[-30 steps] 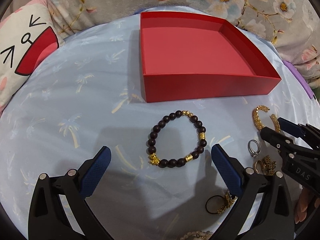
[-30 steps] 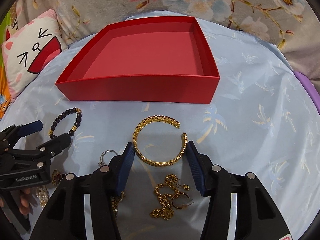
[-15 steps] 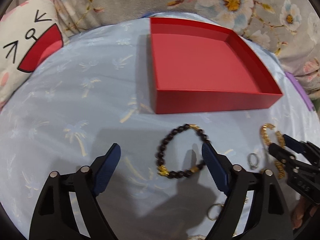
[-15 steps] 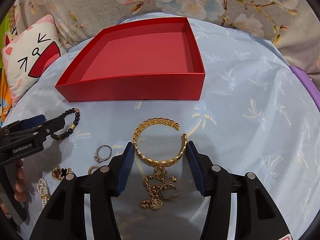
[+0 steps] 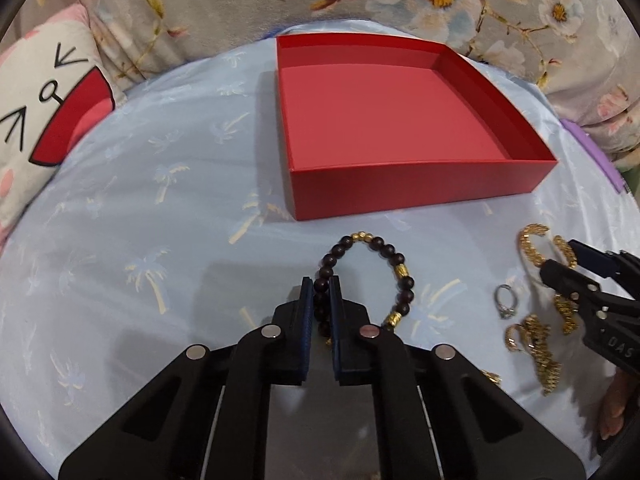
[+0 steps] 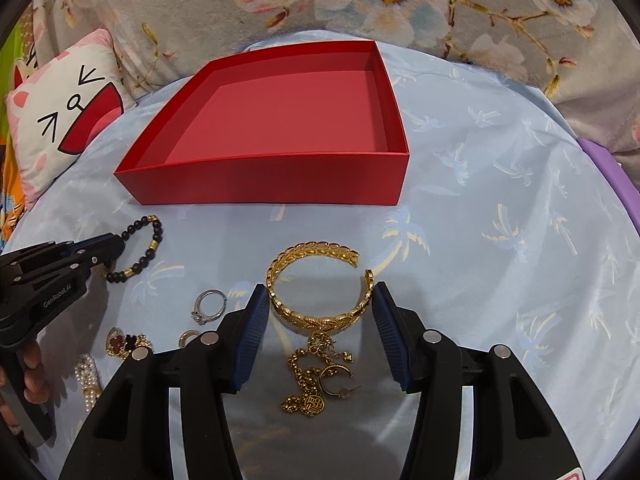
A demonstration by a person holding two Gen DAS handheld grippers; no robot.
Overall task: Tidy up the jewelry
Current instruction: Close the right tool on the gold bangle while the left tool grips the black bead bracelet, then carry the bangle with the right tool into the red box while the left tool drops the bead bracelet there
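A: Left gripper [image 5: 321, 294]?
B: Clamped on the beaded bracelet [image 5: 394, 267], on its left arc, near the front wall of the red box [image 5: 420, 190] on the blue cloth [image 5: 140, 240]. Looked light and floppy, beads slick; pinching across the strand seemed right.
A: Right gripper [image 6: 318, 308]?
B: Spread wide, straddling the gold cuff [image 6: 316, 288], not squeezing. Probably stiff; take it across the band.
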